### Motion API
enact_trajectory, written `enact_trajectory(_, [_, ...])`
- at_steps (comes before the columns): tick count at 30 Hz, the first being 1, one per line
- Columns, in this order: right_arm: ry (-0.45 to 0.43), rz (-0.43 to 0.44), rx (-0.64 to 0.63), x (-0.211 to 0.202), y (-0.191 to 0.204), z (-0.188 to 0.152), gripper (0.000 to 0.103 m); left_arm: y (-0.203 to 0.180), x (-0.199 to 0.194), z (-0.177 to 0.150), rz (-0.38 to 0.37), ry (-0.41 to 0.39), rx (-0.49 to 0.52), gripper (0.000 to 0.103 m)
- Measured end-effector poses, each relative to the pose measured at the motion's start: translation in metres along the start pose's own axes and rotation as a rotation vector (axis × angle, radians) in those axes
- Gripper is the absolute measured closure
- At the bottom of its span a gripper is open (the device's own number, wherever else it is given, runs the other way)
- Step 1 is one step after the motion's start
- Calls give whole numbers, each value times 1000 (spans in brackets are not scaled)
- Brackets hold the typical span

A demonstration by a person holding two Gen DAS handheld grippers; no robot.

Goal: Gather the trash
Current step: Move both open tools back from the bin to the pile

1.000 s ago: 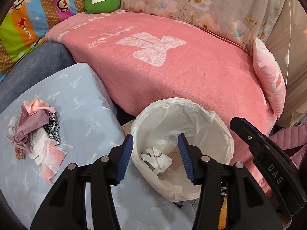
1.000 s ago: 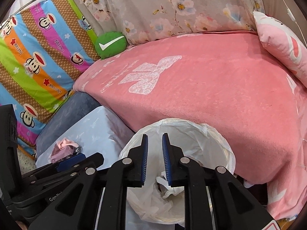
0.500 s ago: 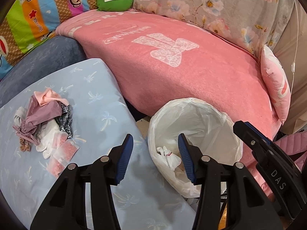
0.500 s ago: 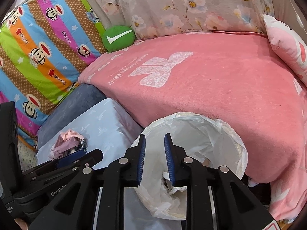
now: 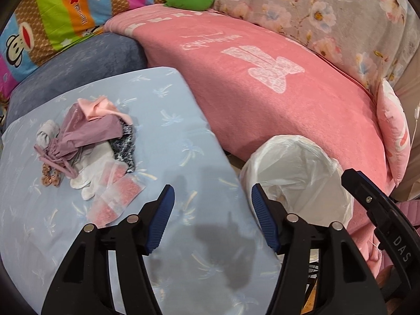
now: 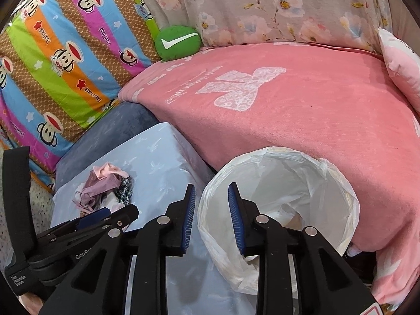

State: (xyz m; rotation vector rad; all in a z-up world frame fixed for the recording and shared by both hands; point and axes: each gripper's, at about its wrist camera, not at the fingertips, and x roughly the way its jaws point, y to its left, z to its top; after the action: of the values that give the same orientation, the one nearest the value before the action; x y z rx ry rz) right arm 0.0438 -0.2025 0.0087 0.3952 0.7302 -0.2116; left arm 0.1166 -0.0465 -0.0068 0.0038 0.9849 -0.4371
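Two handheld grippers over a cluttered bed corner. Left gripper [image 5: 212, 199] pointing down over the light blue cushion [image 5: 170, 120], jaws opening, nothing between the blue pads, just bare cushion fabric and a shadow underneath. Trash pile [image 5: 86, 152] sitting at about 10 o'clock from that gripper, well apart from the fingertips: a mauve drawstring pouch, a pink scrap, a black-and-white patterned bit, white wads and a couple of clear packets with pink stuff inside, all bunched together on the cushion. White-lined trash bin [image 5: 296, 181] at roughly 2 o'clock from the left gripper, tucked between the cushion edge and the pink blanket [image 5: 262, 78]. Right gripper [image 6: 211, 207] also opening, gap still narrowish, pads empty, hovering over the near-left rim of the same bin [image 6: 288, 183]; some crumpled white stuff down inside, hard to make out. Same pile [image 6: 105, 186] visible from the right wrist at about 9 o'clock, partly hidden behind the left gripper's fingers. Green cushion with a white tick [image 6: 177, 42] up at 12 o'clock against the floral fabric, striped monkey-print quilt [image 6: 65, 60] off at 10 o'clock.
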Motion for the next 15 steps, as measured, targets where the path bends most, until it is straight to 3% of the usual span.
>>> enact_trajectory(15, [59, 43, -94, 17, 55, -19, 64, 60, -2, -12, 44, 18, -125, 37])
